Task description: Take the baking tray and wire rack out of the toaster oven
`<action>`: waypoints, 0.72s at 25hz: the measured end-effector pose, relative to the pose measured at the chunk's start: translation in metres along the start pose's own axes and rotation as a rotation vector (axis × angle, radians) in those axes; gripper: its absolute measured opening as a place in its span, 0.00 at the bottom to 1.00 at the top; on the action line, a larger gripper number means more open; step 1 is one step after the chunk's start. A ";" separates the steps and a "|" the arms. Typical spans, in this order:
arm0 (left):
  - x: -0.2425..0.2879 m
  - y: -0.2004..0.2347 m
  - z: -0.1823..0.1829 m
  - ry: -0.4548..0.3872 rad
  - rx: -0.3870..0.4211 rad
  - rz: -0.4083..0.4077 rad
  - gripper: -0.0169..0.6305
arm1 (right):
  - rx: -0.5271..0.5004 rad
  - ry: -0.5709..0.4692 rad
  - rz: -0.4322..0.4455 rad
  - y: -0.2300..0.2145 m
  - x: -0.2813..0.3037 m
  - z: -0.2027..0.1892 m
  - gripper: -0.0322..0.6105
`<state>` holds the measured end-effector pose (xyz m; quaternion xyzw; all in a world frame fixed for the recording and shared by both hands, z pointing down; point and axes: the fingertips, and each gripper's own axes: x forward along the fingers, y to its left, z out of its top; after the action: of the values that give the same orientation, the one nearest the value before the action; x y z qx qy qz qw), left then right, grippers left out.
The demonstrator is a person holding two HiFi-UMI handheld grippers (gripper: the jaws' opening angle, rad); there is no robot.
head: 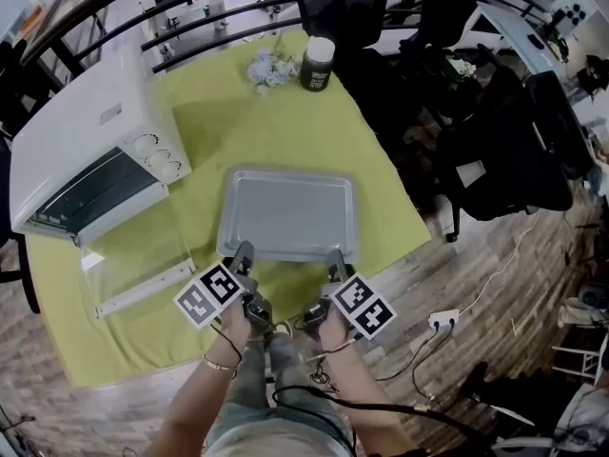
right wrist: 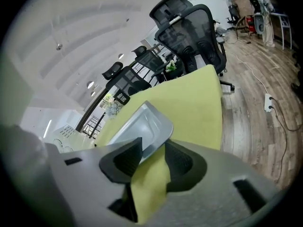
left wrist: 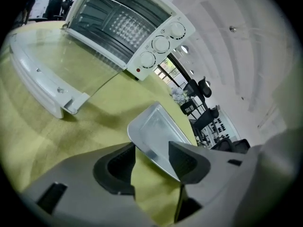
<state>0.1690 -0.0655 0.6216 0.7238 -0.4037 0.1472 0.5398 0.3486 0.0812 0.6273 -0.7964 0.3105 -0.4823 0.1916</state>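
Lying flat, baking tray [head: 287, 212], long axis left-to-right, left tool [head: 244, 249], right tool [head: 335, 256], both released astride near rim.

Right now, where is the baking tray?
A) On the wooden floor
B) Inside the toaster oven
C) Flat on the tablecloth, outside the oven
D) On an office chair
C: in the head view the baking tray lies flat on the yellow-green tablecloth, to the right of the toaster oven, whose glass door is folded down open.
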 end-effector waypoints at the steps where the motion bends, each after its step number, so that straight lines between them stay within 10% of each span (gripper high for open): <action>1: 0.000 0.000 -0.001 0.004 -0.001 0.005 0.33 | -0.011 0.005 -0.014 -0.002 0.000 0.000 0.27; 3: 0.000 0.001 -0.006 0.021 -0.016 0.010 0.35 | -0.055 0.010 -0.049 -0.006 -0.001 0.000 0.31; 5: 0.002 0.006 -0.015 0.054 -0.048 0.015 0.38 | -0.142 -0.004 -0.082 -0.007 -0.005 0.005 0.59; 18: -0.030 0.012 -0.020 0.037 -0.051 0.017 0.37 | -0.189 -0.028 -0.082 -0.002 -0.025 0.006 0.57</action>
<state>0.1462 -0.0359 0.6174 0.7034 -0.4033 0.1548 0.5644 0.3460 0.0995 0.6095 -0.8295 0.3189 -0.4474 0.1002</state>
